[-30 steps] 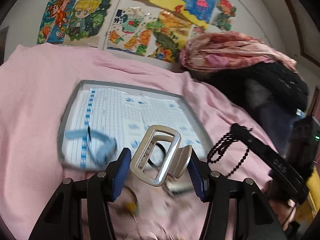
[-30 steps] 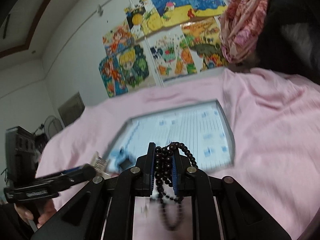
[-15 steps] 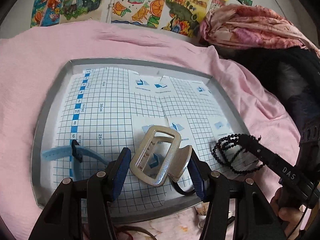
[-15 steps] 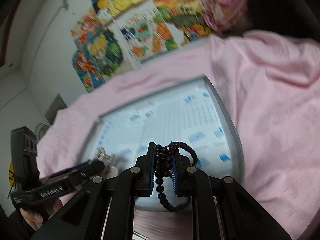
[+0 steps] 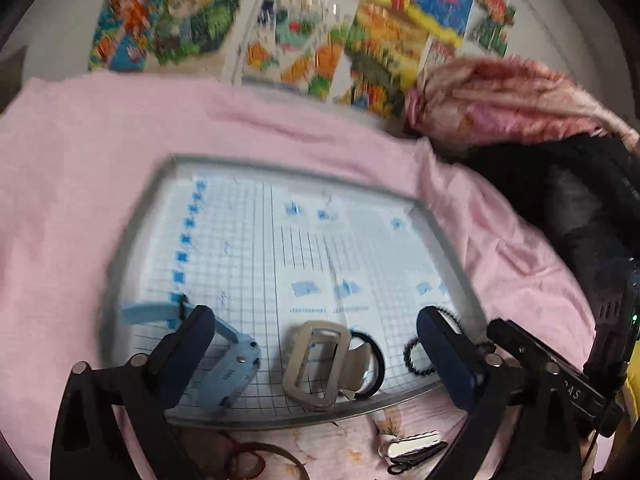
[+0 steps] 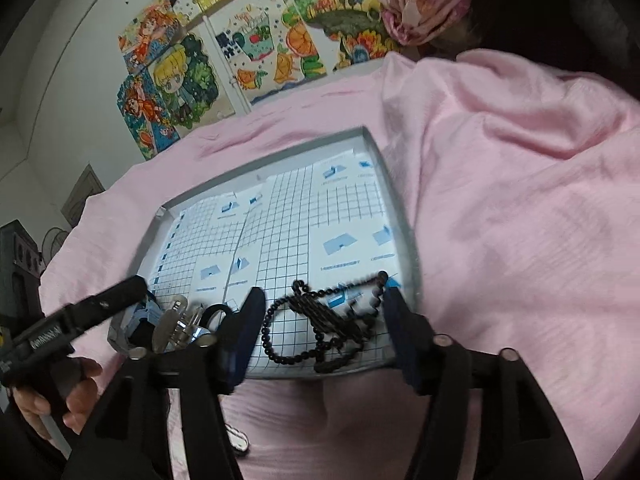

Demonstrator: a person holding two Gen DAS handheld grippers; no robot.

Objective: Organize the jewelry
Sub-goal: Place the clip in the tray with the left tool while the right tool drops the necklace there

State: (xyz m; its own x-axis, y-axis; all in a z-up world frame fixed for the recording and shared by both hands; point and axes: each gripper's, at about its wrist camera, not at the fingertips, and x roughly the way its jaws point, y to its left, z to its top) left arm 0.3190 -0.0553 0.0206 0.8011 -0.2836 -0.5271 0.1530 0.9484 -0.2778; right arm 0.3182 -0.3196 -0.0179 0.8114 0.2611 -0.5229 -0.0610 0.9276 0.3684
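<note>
Jewelry now lies loose in the tray (image 5: pixel 132 240). A second ago we held the buckle (image 5: pixel 316 364) in the left gripper (image 5: pixel 316 344) and the beads (image 6: pixel 320 320) in the right gripper (image 6: pixel 320 320); half a second ago both were over the tray, jaws closed on them. Now both pairs of jaws stand wide apart, holding nothing, and each piece rests on the grid paper between its gripper's fingers. We judge both drops done, so these two pieces are sorted and the hands are free for what is left.

In the left view the buckle sits at the tray's 6 o'clock edge, just inside the rim. Its long axis runs roughly from 7 to 1 o'clock, the open frame end toward 1 and the heavier bar end toward the rim. A black hair tie (image 5: pixel 372 356) lies against it at 3 o'clock, and a blue strap (image 5: pixel 224 364) rests at its 9 o'clock, touching the left finger or just beside it; we cannot tell which.

In the right view the beads lie bunched in the near right corner of the tray, about 5 o'clock on the grid. The heap stretches mostly from 9 to 3 o'clock, one loop flung out toward 8 and a strand reaching the rim at 2.

Outside the tray, at 6 o'clock on the pink cloth (image 5: pixel 80 160), we see a hair clip (image 5: pixel 412 440) and a brown ring-shaped piece (image 5: pixel 256 456), likely next.
</note>
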